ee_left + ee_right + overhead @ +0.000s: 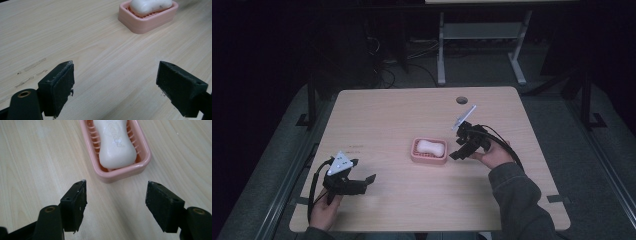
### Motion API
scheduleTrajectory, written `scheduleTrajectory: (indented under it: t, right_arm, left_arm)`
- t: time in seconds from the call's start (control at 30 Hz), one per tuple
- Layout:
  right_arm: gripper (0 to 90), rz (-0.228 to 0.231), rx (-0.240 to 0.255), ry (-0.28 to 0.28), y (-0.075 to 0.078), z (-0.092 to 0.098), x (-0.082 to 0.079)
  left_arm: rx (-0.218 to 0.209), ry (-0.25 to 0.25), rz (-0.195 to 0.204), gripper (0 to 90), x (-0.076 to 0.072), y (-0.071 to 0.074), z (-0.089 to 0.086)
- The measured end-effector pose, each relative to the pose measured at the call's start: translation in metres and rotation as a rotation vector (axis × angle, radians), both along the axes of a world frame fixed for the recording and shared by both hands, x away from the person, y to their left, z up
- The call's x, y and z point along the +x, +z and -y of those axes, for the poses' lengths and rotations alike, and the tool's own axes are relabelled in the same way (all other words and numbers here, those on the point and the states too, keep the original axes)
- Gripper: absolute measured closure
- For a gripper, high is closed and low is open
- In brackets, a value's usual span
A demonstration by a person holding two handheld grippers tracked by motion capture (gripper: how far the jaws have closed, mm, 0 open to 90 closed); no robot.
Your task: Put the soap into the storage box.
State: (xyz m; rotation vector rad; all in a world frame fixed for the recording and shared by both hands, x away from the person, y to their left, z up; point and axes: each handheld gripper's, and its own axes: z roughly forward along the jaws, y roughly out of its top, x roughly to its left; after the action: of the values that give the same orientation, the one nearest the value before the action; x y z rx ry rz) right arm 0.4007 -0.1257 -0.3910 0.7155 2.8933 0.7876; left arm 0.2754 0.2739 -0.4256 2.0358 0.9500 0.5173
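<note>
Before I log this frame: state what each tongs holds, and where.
Nothing. Left tongs and right tongs are both open and empty; the soap lies untouched in its pink dish.

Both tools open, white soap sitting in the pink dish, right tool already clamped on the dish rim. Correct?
Not quite: the right tool is open and short of the pink dish, touching nothing, as the right gripper view shows. The left tool is open, and the soap lies in the dish.

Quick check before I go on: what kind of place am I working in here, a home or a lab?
Most likely a lab or workshop data-collection station, not a home. A bare wooden table with a cable hole stands in a dark room, loose cables lie on the floor behind it, and another desk frame stands beyond.
</note>
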Motion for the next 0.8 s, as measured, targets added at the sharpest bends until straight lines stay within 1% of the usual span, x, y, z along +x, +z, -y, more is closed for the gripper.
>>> scheduleTrajectory:
  t: [0.07, 0.17, 0.33, 0.47, 0.57, 0.63, 0.7, 0.73, 0.8]
  right_arm:
    - [32.2, -0.011, -0.007, -0.007, -0.001, 0.002, -0.002]
    - [32.3, 0.003, 0.007, -0.01, -0.001, 0.006, -0.005]
    - [32.6, 0.007, 0.021, -0.025, -0.003, 0.013, -0.011]
    - [32.5, -0.004, 0.022, -0.038, -0.006, 0.019, -0.016]
    - [32.6, 0.003, 0.028, -0.042, -0.008, 0.025, -0.019]
    - [32.5, -0.007, 0.021, -0.051, -0.009, 0.028, -0.021]
    - [32.6, -0.002, 0.019, -0.052, -0.008, 0.03, -0.023]
    - [32.6, 0.009, 0.025, -0.054, -0.008, 0.033, -0.025]
    - [32.6, 0.005, 0.028, -0.066, -0.009, 0.036, -0.027]
  left_arm:
    - [0.002, 0.0, -0.001, 14.6, 0.0, 0.0, 0.0]
    - [-0.001, 0.002, 0.001, 14.6, 0.0, 0.0, 0.0]
    - [0.002, -0.001, 0.001, 14.5, 0.0, 0.0, 0.001]
    - [0.01, -0.009, 0.0, 14.6, -0.001, 0.0, 0.002]
    - [0.012, -0.01, 0.0, 14.6, -0.001, 0.0, 0.002]
    - [0.011, -0.01, 0.0, 14.6, -0.001, 0.0, 0.002]
    - [0.012, -0.01, 0.001, 14.6, -0.001, 0.0, 0.002]
    - [0.01, -0.01, 0.001, 14.6, -0.001, 0.0, 0.002]
    - [0.011, -0.009, 0.0, 14.6, -0.001, 0.0, 0.002]
